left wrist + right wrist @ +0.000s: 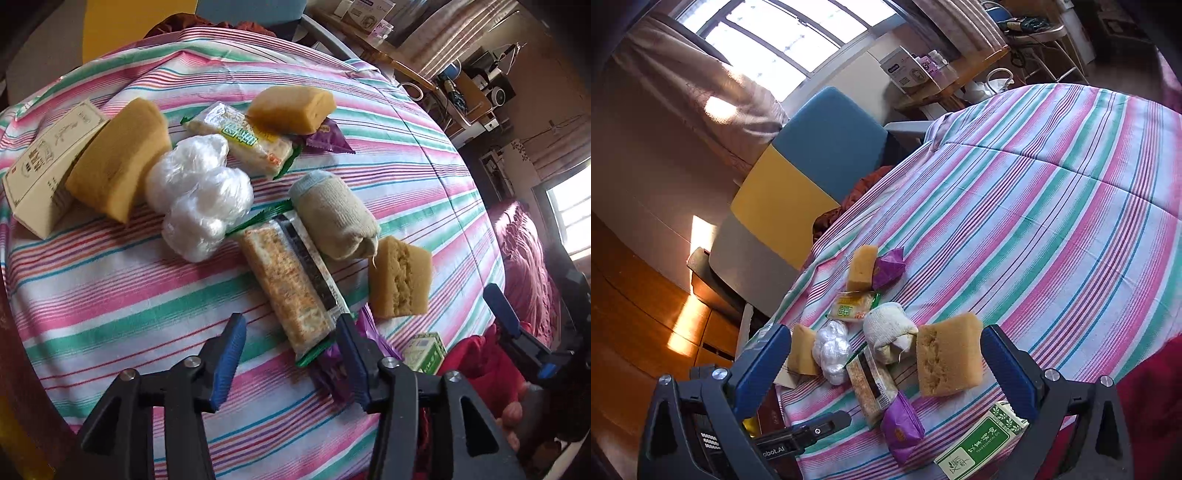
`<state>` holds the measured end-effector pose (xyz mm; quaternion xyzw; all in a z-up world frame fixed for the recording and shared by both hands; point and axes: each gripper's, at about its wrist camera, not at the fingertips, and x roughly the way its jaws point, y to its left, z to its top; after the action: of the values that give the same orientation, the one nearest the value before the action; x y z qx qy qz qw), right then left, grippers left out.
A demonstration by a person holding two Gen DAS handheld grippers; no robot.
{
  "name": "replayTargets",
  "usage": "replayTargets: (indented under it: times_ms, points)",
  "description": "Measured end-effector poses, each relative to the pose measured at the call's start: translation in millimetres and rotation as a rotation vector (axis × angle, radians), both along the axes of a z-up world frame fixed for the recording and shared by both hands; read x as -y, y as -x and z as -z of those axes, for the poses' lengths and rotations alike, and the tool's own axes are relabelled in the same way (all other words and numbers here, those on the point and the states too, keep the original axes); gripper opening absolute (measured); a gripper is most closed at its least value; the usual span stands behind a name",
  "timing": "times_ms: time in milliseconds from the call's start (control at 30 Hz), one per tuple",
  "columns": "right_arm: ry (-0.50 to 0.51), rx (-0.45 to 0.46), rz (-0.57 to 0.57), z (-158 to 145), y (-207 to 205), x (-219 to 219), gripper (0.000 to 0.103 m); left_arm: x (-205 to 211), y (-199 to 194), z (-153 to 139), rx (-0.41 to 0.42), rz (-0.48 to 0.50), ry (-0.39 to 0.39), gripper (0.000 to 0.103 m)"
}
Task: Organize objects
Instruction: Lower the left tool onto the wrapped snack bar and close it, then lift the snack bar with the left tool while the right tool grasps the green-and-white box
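Observation:
Objects lie scattered on a striped cloth (110,295). In the left wrist view: a cream box (44,173), a big yellow sponge (118,158), a clear plastic wad (199,195), two cracker packs (240,138) (288,291), a far sponge (291,109), a rolled sock (334,216), a cut sponge (400,282), a purple packet (332,369) and a green box (424,352). My left gripper (290,360) is open above the near cracker pack's end. My right gripper (884,373) is open and empty, above the cut sponge (949,354), sock (890,330) and purple packet (901,428).
A blue, yellow and grey chair (798,181) stands at the cloth's far edge. A wooden shelf with boxes (923,74) is beyond it. Red fabric (487,362) lies at the cloth's right edge. A second purple packet (888,267) lies by the far sponge.

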<state>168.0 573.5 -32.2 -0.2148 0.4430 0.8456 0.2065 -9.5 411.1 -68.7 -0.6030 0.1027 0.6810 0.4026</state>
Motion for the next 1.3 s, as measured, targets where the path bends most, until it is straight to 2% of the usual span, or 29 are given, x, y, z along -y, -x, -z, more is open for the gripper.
replayTargets:
  times_ms: [67, 167, 200, 267, 300, 367, 400, 500, 567, 667, 867, 1100, 1200, 1300]
  points:
    - [0.001, 0.001, -0.004, 0, 0, 0, 0.103, -19, 4, 11, -0.010, -0.015, 0.033, 0.066]
    - [0.002, 0.000, -0.011, 1, 1, 0, 0.103, -32, 8, 19, 0.026, -0.043, 0.033, 0.068]
    - [0.005, -0.001, -0.013, 1, 2, 0, 0.103, -35, 8, 20, 0.026, -0.044, 0.033, 0.073]
    - [0.011, -0.004, -0.014, 1, 2, -1, 0.103, -44, 9, 27, 0.014, -0.049, 0.052, 0.076]
    - [0.015, -0.006, -0.015, 2, 2, -1, 0.103, -45, 10, 31, 0.008, -0.055, 0.067, 0.074]
    - [0.020, -0.006, -0.017, 3, 2, -1, 0.103, -43, 10, 33, -0.017, -0.049, 0.043, 0.070]
    - [0.022, -0.007, -0.016, 3, 2, -1, 0.103, -40, 10, 33, -0.036, -0.047, 0.043, 0.057]
    - [0.027, -0.005, -0.014, 4, 3, -2, 0.103, -25, 15, 33, -0.027, -0.026, 0.010, 0.040]
    - [0.026, 0.003, -0.014, 4, 4, -2, 0.103, -10, 16, 31, -0.019, -0.007, -0.012, 0.040]
    - [0.017, 0.017, -0.019, 4, 5, 0, 0.103, 7, 8, 29, -0.059, 0.033, -0.025, 0.040]
    - [0.017, 0.060, -0.016, 7, 9, 0, 0.103, 52, -13, 28, -0.083, 0.055, -0.053, 0.040]
    - [0.030, 0.228, -0.104, 14, 28, 4, 0.103, 85, -33, 29, -0.122, 0.084, -0.081, 0.040]
    - [-0.014, 0.364, -0.235, 10, 38, 12, 0.103, 97, -34, 29, -0.121, 0.087, -0.104, 0.040]
    - [-0.141, 0.518, -0.425, 7, 46, 29, 0.103, 99, -32, 30, -0.107, 0.079, -0.121, 0.040]
